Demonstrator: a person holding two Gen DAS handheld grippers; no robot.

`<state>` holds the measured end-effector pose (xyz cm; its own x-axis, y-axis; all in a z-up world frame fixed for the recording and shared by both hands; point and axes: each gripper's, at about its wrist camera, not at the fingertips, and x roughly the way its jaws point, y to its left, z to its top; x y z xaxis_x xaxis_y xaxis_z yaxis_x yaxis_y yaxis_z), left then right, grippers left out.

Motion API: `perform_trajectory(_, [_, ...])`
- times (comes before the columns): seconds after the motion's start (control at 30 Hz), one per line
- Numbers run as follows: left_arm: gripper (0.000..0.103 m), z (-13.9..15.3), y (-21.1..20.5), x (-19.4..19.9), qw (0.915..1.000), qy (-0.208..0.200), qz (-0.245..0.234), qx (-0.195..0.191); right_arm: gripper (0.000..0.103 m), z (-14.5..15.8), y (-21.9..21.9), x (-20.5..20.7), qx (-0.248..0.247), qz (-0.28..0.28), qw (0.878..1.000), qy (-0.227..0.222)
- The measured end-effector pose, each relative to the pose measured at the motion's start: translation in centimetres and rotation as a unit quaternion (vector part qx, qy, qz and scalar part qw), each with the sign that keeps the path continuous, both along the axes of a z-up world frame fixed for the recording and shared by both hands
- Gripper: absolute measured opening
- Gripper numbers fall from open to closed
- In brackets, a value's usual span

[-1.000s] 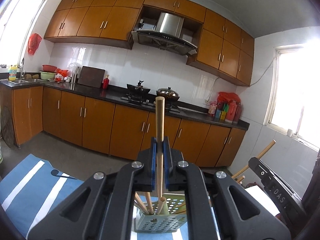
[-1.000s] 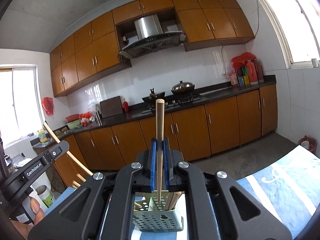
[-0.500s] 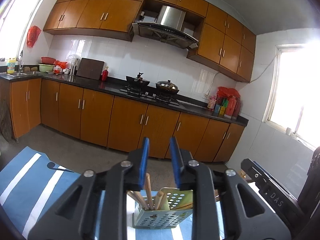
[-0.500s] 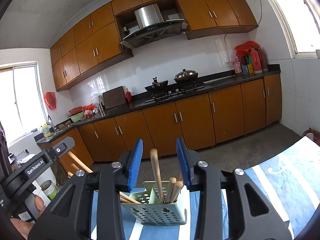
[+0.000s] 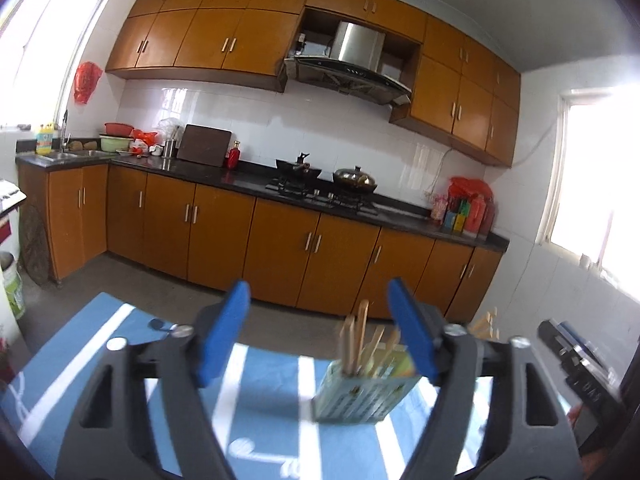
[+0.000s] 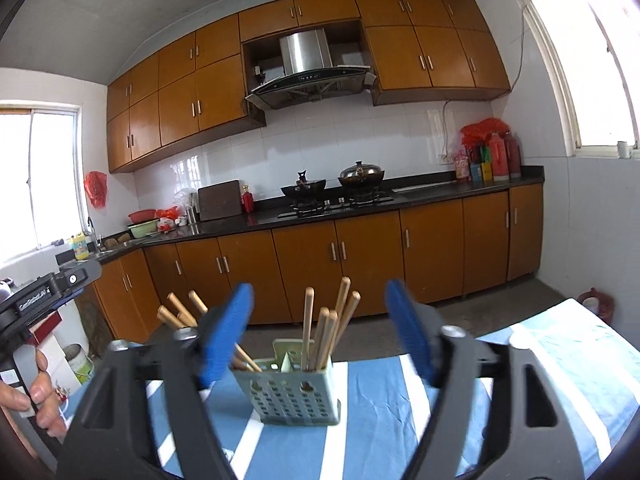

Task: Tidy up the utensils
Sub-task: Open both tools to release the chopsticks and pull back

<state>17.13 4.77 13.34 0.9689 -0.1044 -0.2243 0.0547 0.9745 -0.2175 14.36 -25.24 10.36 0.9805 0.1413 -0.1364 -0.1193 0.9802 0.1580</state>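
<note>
Holding both tools above the table, you have the left gripper [image 5: 318,330] spread wide with nothing between its blue pads [image 5: 222,332]. Your right gripper [image 6: 320,332] is also released, its jaws far apart and empty. The green utensil holder [image 6: 294,392] stands upright on the blue striped cloth [image 6: 400,396], just beyond the right gripper. Several wooden chopsticks [image 6: 326,332] stand in its right compartment, and more of them lean out to the left. In the left wrist view the holder [image 5: 362,392] looks blurred and sits to the right of centre. Far behind, brown cabinets [image 6: 360,252] line the wall.
</note>
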Motion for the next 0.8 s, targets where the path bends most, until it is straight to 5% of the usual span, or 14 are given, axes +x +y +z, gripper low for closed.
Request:
perform_trajectory(0.17, [0.099, -2.3, 0.4, -4.1, 0.9993, 0.001, 0.001, 0.039, 0.101, -1.4, 1.6, -2.9, -0.060, -0.032, 0.998, -0.011])
perform_trajectory(0.8, [0.099, -11.0, -0.8, -13.8, 0.9931, 0.016, 0.021, 0.114, 0.101, -8.9, 2.7, -9.1, -0.071, -0.025, 0.995, 0.071])
